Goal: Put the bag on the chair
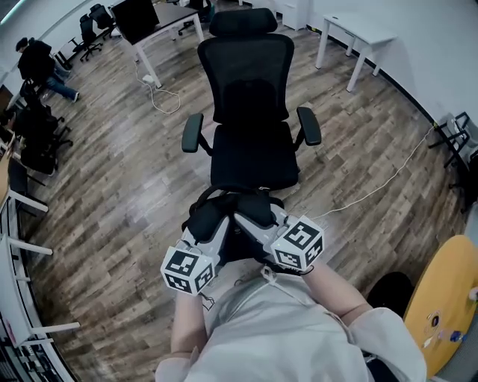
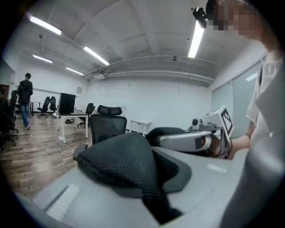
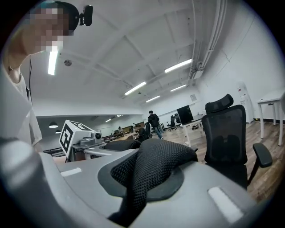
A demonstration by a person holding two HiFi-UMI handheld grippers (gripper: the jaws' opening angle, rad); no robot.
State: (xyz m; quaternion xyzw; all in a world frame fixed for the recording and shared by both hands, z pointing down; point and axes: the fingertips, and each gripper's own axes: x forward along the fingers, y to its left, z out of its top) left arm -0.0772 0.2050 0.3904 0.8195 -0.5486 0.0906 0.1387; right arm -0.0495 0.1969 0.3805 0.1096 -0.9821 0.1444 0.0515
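Observation:
A black office chair stands on the wood floor facing me, its seat bare. I hold the black bag low, just in front of the seat's front edge. My left gripper is shut on a black mesh strap of the bag. My right gripper is shut on another mesh strap. The left gripper view shows the chair ahead and the right gripper alongside. From the right gripper view, the chair is at the right. Most of the bag's body is hidden under the grippers.
A white desk with a cable on the floor stands behind the chair at the left, a white table behind at the right. Another cable crosses the floor at the right. A yellow round table is near right. A person stands far left.

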